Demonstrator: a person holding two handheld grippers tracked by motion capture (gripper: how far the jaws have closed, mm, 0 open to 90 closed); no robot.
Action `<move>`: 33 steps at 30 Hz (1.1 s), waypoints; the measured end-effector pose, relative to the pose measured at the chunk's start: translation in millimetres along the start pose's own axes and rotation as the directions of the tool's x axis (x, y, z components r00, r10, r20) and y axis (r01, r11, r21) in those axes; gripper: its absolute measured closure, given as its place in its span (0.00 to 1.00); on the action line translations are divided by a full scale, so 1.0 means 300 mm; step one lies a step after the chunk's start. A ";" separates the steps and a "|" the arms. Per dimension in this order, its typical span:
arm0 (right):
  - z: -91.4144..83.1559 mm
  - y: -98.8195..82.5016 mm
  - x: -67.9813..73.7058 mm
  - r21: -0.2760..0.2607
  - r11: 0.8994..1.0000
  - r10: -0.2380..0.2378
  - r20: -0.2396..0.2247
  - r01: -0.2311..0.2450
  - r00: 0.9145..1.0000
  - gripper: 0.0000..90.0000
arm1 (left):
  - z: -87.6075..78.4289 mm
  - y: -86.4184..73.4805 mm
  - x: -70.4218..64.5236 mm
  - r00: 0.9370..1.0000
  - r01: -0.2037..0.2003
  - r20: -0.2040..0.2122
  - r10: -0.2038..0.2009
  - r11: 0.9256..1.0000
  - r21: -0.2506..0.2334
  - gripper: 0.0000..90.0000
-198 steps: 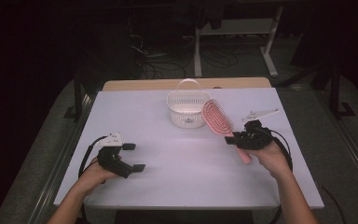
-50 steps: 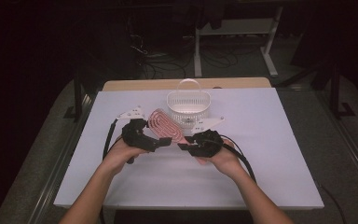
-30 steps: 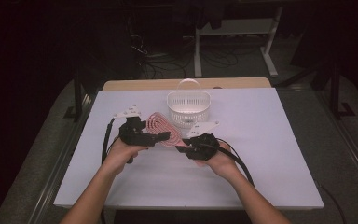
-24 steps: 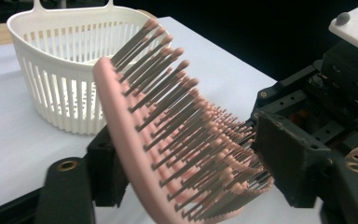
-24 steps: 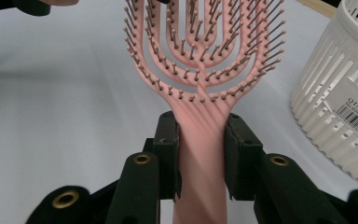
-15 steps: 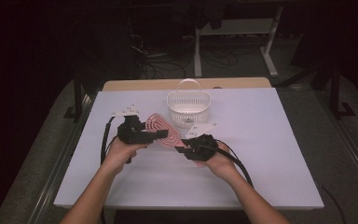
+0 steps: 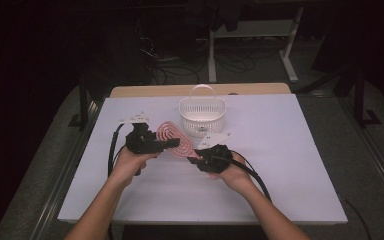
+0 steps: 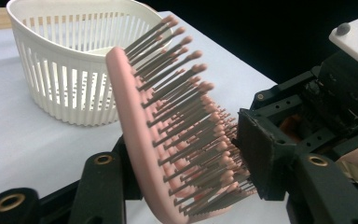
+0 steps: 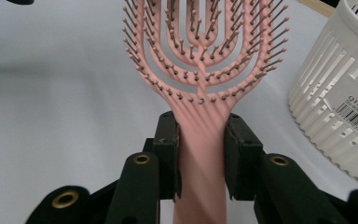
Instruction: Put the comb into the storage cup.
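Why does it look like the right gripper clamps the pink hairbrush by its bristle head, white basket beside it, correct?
Not quite. The right gripper clamps the pink hairbrush by its handle, not the bristle head, as the right gripper view shows. The white basket does stand beside it.

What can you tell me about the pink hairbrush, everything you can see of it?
The pink hairbrush looks plastic, with a vented, looped head of brown ball-tipped bristles and a flat handle. It is held above the white table, beside the white basket. The right claw clamps its handle; the left claw has just been closing across its head, back and bristles between the jaws.
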State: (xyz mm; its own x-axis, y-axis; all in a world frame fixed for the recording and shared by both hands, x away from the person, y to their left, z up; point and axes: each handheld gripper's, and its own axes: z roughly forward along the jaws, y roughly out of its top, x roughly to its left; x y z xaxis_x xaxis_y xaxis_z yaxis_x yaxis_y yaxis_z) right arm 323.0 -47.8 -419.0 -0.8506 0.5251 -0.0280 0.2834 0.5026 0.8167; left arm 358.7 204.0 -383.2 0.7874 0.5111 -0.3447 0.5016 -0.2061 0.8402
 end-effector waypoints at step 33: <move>0.019 0.006 0.016 0.007 1.000 -0.003 -0.002 0.003 1.000 0.77 | -0.001 0.009 -0.025 0.996 -0.013 0.084 0.017 0.999 -0.045 0.71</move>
State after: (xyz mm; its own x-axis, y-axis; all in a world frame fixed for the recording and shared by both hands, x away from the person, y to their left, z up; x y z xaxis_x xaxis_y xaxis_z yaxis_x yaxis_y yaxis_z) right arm 322.0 -40.6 -420.9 -0.8526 0.5218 -0.0292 0.2836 0.5089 0.8127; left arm 354.1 199.8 -378.3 0.8228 0.4360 -0.3646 0.4748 -0.1748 0.8625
